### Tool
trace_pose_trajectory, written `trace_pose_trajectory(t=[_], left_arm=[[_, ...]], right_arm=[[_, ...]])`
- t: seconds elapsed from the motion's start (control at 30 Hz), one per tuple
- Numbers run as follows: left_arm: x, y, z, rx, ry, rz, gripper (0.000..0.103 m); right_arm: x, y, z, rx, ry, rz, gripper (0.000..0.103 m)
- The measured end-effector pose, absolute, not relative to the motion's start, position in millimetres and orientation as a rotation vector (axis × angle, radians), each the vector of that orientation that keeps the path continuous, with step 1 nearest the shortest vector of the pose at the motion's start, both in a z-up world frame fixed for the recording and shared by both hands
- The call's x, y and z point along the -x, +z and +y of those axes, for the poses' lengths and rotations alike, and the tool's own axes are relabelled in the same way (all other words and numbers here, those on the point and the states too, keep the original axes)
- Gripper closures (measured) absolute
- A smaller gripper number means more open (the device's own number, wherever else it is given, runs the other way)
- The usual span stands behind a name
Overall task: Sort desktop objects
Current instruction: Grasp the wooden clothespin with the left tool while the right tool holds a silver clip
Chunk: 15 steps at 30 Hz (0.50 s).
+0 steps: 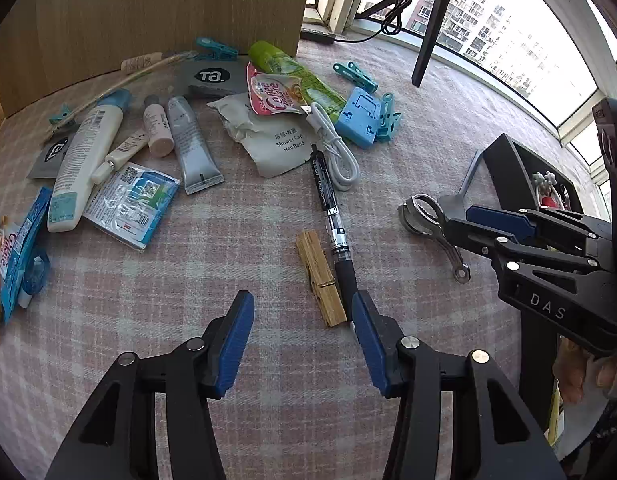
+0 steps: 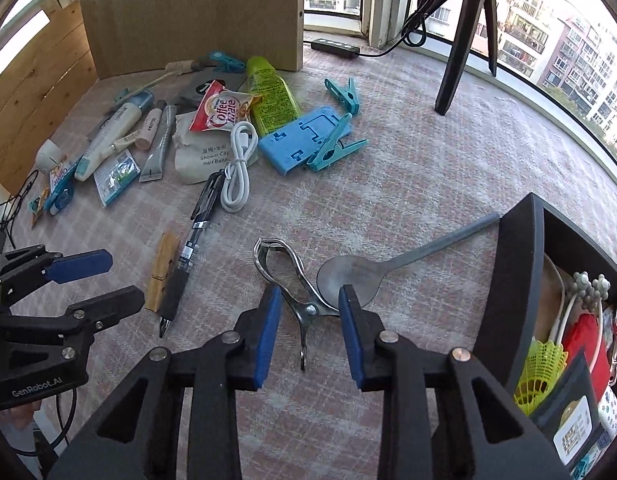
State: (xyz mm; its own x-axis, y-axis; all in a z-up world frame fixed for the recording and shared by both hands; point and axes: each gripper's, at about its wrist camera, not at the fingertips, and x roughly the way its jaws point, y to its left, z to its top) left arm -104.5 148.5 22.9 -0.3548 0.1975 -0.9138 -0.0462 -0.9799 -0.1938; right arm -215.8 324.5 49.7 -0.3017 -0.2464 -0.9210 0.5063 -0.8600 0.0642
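Observation:
My left gripper [image 1: 302,312] is open and empty, low over the plaid cloth. A wooden clothespin [image 1: 320,278] and a black pen [image 1: 334,232] lie just ahead of its right finger. My right gripper [image 2: 308,308] is open, its jaws on either side of a metal clip [image 2: 294,280] that lies on the cloth, apart from both pads. A grey spoon [image 2: 356,276] lies beside the clip, its bowl by the right finger. In the left wrist view the right gripper [image 1: 464,220] stands over the clip [image 1: 426,216].
A black storage box [image 2: 516,280] holding small items stands at right. Tubes, sachets, a white cable [image 2: 238,168], a blue phone stand [image 2: 304,136] and teal pegs [image 2: 344,94] lie spread at the back. A wooden panel [image 2: 188,12] and a tripod leg [image 2: 454,68] stand behind.

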Motion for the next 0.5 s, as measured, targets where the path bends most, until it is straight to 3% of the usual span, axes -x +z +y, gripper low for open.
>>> trace_pose_trajectory(t=[0.5], left_arm=[[49.9,29.5,118.9,1.717,2.457,-0.202,0.08]], right_arm=[[216.4,32.8,307.2,-1.519,-2.094,0.293,0.073]])
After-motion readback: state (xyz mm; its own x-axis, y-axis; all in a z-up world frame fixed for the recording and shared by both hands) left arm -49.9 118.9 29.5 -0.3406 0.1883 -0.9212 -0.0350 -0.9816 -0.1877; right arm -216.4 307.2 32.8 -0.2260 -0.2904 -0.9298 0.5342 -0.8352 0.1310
